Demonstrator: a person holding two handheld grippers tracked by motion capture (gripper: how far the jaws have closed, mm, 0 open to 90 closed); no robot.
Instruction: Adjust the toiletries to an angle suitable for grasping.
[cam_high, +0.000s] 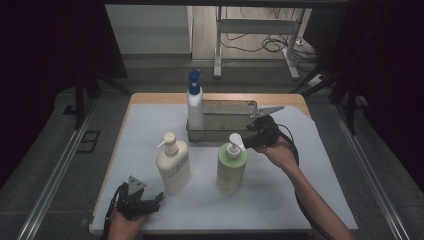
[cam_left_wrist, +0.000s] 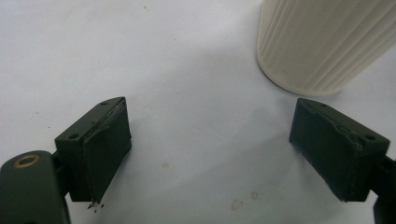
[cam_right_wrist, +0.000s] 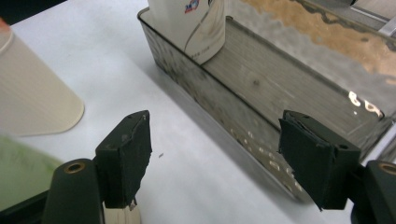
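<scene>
Green bottle (cam_high: 231, 170) beside right tongs (cam_high: 248, 138)

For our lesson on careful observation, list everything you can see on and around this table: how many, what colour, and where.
Spray bottle: one, white with a blue top, standing upright at the left end of the metal tray.
Metal tray: one, grey steel, at the far middle of the table.
Cream pump bottle: one, cream, upright on the mat, left of centre.
Green pump bottle: one, pale green with a white pump, upright, right of centre.
Mat: one, pale blue-white, covering the tabletop.
Table: one, wooden edge visible.
Desk frame: one, white, on the floor beyond.
Left tool: one, black, jaws open, near the cream pump bottle's base.
Right tool: one, black, jaws open, beside the tray's front wall.
</scene>
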